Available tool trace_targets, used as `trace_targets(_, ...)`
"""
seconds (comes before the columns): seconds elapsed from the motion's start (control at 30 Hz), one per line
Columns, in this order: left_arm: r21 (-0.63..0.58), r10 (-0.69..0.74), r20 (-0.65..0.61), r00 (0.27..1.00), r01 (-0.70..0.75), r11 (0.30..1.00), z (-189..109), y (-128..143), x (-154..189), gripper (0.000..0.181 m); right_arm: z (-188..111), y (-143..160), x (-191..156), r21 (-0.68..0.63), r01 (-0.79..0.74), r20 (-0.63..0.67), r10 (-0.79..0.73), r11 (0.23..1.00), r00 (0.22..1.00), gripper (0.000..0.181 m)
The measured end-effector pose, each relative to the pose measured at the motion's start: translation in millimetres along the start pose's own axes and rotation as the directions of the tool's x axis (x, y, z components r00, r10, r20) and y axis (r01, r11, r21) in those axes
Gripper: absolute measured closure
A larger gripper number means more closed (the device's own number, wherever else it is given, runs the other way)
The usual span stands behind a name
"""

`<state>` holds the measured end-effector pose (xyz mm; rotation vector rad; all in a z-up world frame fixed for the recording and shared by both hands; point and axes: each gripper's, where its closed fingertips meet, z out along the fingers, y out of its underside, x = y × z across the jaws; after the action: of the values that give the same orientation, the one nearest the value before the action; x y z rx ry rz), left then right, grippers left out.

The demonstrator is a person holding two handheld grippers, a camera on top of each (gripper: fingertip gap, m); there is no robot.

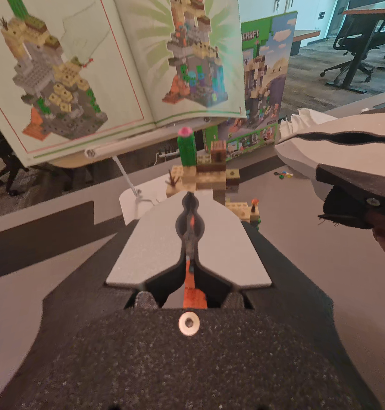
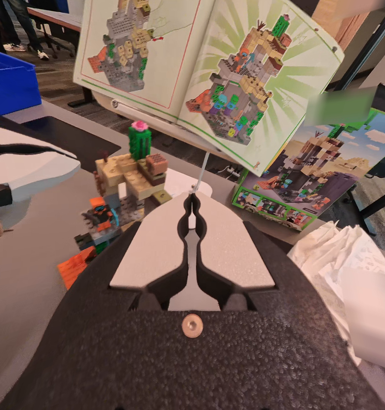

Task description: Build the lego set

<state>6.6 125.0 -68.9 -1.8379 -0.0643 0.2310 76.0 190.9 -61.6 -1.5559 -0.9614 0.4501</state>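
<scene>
Centrally, lego tower [image 2: 129,177] on worktop [image 2: 38,221], below instruction booklet [image 2: 187,66]. Left gripper [image 1: 188,195] pressed together over tower; right gripper [image 2: 192,196] pressed together, empty, beside tower.
</scene>
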Motion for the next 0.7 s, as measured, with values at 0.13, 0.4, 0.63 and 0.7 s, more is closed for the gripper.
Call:
trace_targets(0.13, -0.036, -0.016, 0.014, 1.0, 0.016, 0.999, -16.2, 32.6, 1.8, 0.181, -18.4, 13.3, -22.5, -0.002, 0.01, 0.001, -0.01, 1.0, 1.0, 0.181)
trace_targets(0.4, -0.068, -0.017, 0.021, 1.0, 0.018, 0.997, -46.3, 74.5, 21.1, 0.181, -56.6, 40.1, -60.2, -0.008, -0.032, 0.035, 0.032, 0.999, 0.999, 0.181)
trace_targets(0.63, -0.142, -0.103, 0.003, 0.995, 0.102, 0.985, -63.5, 119.0, 35.0, 0.181, -77.6, 83.4, -88.2, -0.064, -0.046, 0.074, 0.05, 0.997, 0.996, 0.181)
trace_targets(0.7, -0.16, -0.104, 0.007, 0.995, 0.104, 0.982, -64.7, 128.2, 35.4, 0.181, -80.2, 96.1, -91.0, -0.09, -0.047, 0.083, 0.054, 0.995, 0.995, 0.181)
